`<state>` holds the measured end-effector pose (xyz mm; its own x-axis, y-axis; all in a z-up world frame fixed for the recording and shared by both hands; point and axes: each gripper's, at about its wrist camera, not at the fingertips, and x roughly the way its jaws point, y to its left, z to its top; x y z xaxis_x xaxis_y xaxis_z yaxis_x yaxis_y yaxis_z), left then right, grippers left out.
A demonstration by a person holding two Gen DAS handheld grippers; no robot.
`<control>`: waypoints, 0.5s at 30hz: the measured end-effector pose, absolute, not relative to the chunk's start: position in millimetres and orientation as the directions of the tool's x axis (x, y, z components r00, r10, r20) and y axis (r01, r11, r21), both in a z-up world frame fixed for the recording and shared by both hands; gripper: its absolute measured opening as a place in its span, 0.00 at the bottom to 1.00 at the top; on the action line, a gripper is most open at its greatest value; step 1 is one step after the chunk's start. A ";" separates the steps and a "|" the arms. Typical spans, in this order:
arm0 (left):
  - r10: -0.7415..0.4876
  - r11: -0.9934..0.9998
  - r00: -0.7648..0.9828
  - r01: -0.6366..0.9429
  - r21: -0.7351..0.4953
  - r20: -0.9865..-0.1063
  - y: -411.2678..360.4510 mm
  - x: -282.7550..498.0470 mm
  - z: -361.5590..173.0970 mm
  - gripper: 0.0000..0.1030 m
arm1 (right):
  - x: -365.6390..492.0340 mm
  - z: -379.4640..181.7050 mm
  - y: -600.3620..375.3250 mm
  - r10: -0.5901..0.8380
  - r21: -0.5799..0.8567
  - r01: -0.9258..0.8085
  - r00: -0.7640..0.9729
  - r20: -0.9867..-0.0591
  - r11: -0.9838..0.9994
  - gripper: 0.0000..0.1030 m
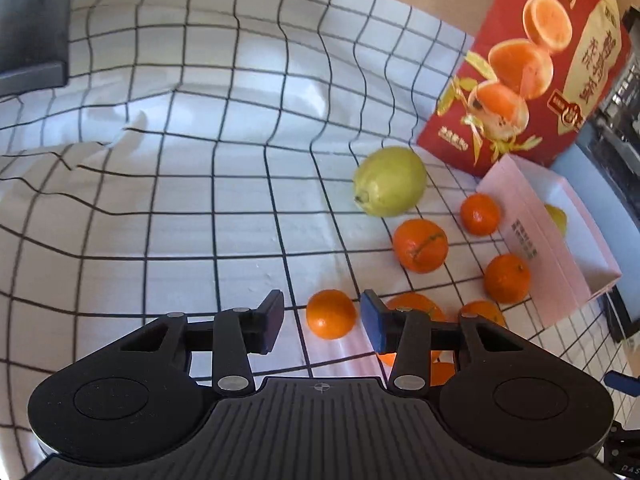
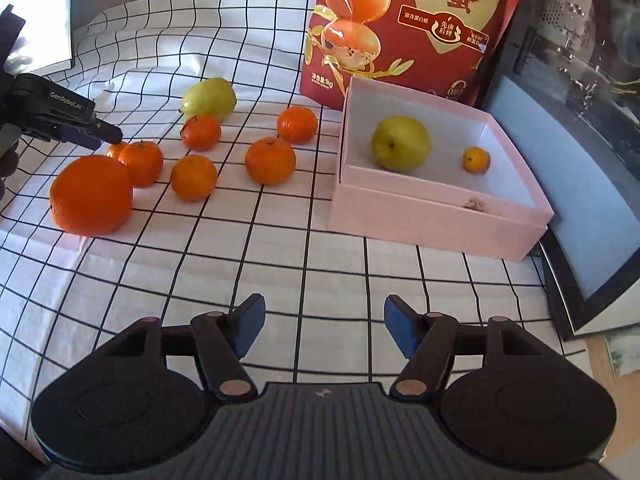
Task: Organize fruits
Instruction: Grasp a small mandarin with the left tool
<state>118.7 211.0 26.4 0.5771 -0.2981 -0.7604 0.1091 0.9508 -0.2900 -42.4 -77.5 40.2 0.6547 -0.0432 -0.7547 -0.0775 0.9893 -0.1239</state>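
My left gripper [image 1: 322, 322] is open, low over the checked cloth, with a small mandarin [image 1: 331, 314] between its fingers, not clamped. Several more mandarins lie to its right, one [image 1: 420, 245] beside a green-yellow pear [image 1: 390, 181]. In the right wrist view the left gripper [image 2: 105, 135] hovers over a small mandarin [image 2: 117, 149] behind a big orange [image 2: 92, 195]. The pink box [image 2: 436, 216] holds a green pear [image 2: 401, 143] and a tiny mandarin [image 2: 476, 159]. My right gripper [image 2: 324, 330] is open and empty, above bare cloth in front of the box.
A red fruit bag [image 2: 408, 20] stands behind the pink box. A dark framed panel [image 2: 580, 216] lies along the right edge of the cloth. A dark slab [image 1: 32, 24] sits at the far left corner. The cloth [image 1: 160, 200] is wrinkled on the left.
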 end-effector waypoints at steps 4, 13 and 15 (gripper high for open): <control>-0.301 0.949 0.568 0.104 -0.296 -0.766 209.8 125.4 17.5 0.44 | -45.9 37.2 -73.2 -0.049 -0.131 -0.080 0.643 -0.764 0.988 0.65; -0.283 0.959 0.572 0.179 -0.219 -0.770 198.4 127.4 17.5 0.41 | -54.2 31.8 -68.8 -0.064 -0.151 -0.084 0.631 -0.773 0.985 0.65; -0.278 0.960 0.575 0.199 -0.197 -0.769 194.6 124.8 18.1 0.35 | -54.5 31.1 -69.6 -0.063 -0.148 -0.083 0.628 -0.775 0.985 0.65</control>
